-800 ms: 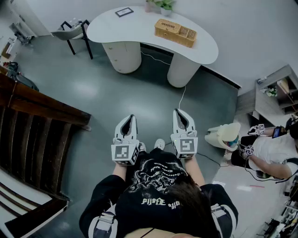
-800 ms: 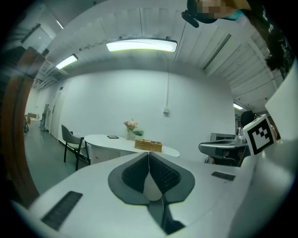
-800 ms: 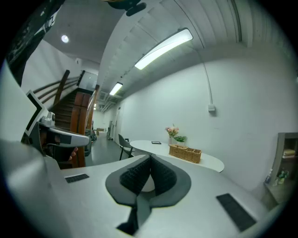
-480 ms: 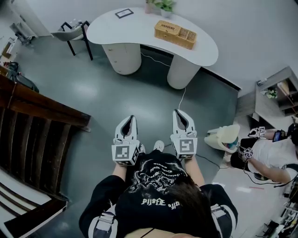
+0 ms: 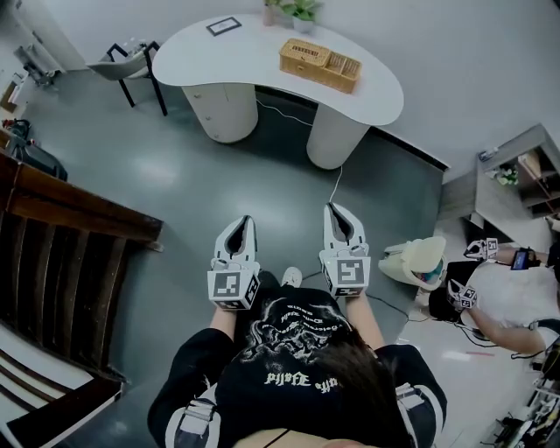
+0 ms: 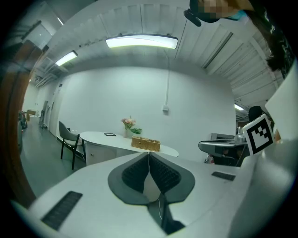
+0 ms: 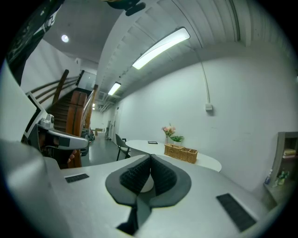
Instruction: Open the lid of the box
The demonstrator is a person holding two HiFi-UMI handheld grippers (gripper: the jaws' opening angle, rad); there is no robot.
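Note:
A woven wicker box (image 5: 320, 65) with compartments sits on the white curved table (image 5: 219, 54) across the room; the same box (image 6: 145, 144) shows far ahead in the left gripper view, and the box (image 7: 180, 153) again in the right gripper view. My left gripper (image 5: 243, 220) and right gripper (image 5: 334, 210) are held side by side in front of my body, over the grey floor, well short of the table. Both have their jaws together with nothing between them. The left gripper (image 6: 149, 153) and right gripper (image 7: 150, 157) point roughly level toward the table.
A potted plant (image 5: 297, 10) and a small dark tablet (image 5: 224, 25) stand on the table, with a chair (image 5: 127, 63) at its left end. A wooden staircase (image 5: 52, 262) runs along the left. A seated person (image 5: 503, 293) with grippers and a cable (image 5: 339, 182) are at the right.
The table and box have shifted slightly up and left in the head view. Both grippers stay shut and side by side.

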